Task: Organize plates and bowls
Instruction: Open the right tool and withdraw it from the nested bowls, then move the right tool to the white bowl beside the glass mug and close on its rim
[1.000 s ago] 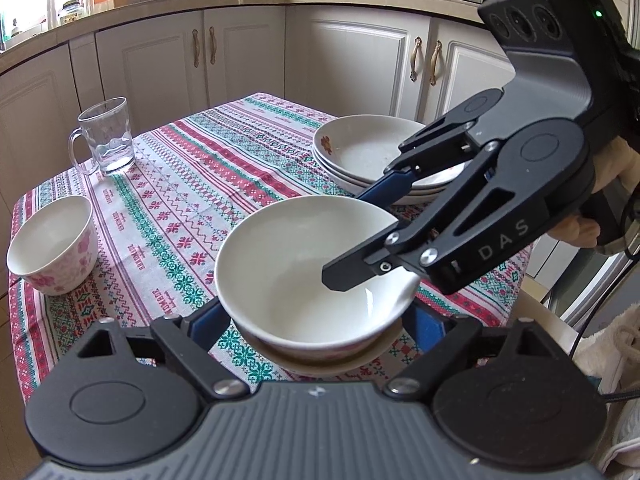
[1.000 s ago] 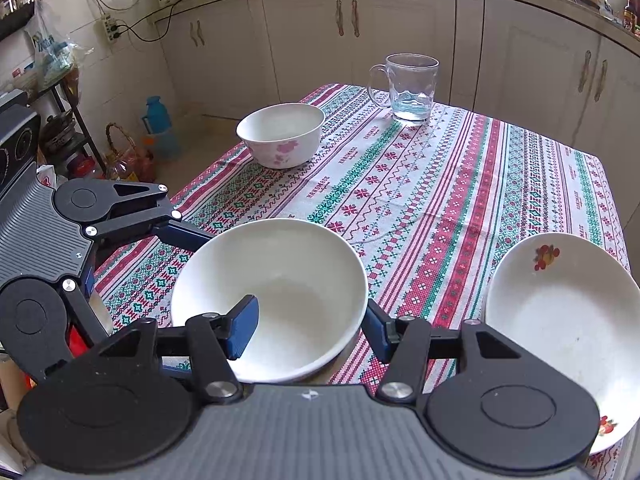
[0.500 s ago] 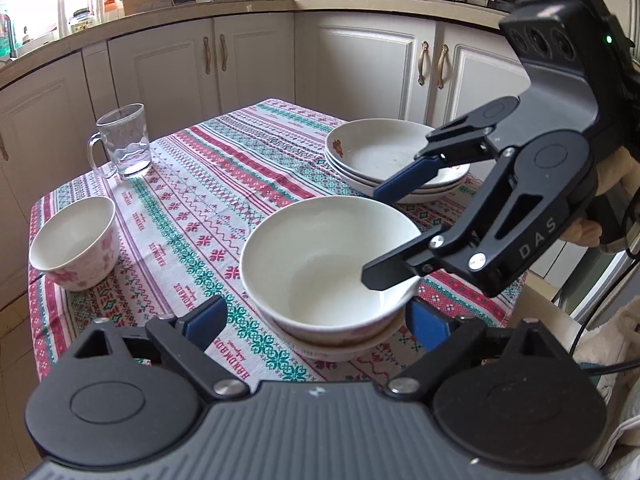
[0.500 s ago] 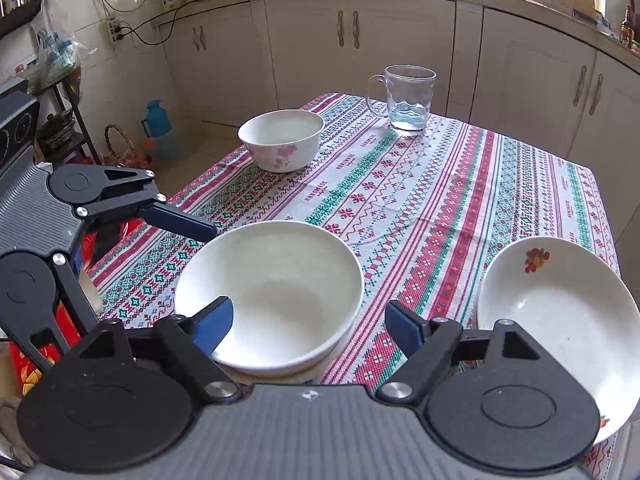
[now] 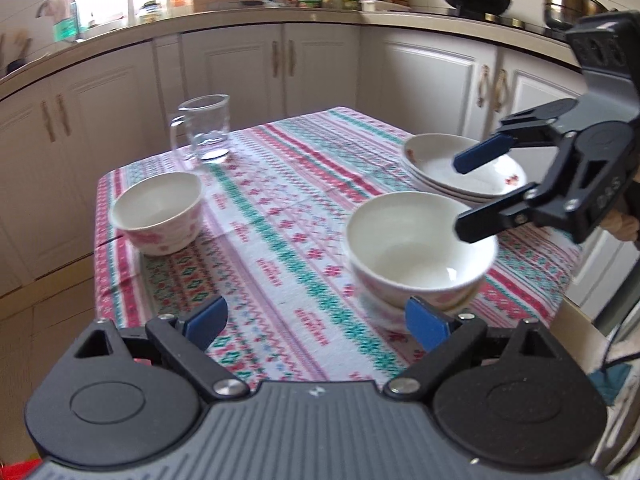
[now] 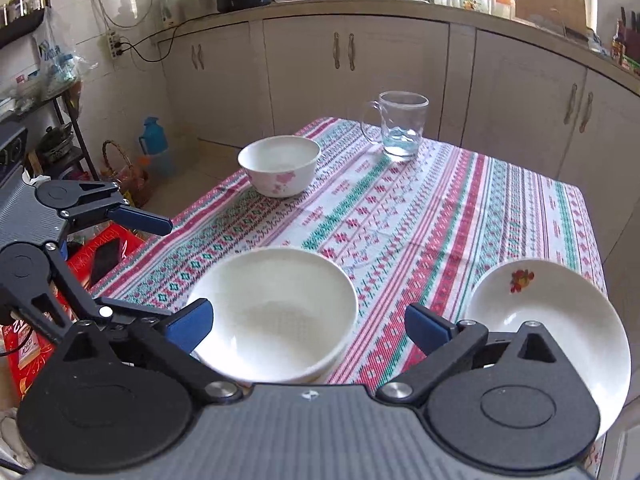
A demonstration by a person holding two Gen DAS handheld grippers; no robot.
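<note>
— How are my two claws?

— I see the left gripper (image 5: 316, 322) spread wide, holding nothing. The right gripper (image 6: 308, 326) is also spread and empty.

— Where are the dishes?

— The big white bowl (image 6: 274, 312) sits on the tablecloth (image 6: 420, 216) between the right fingers, on another dish. The plate stack (image 6: 548, 320) is at 3 o'clock, the flowered bowl (image 6: 280, 170) at 12, the glass mug (image 6: 400, 128) beyond it.
</note>
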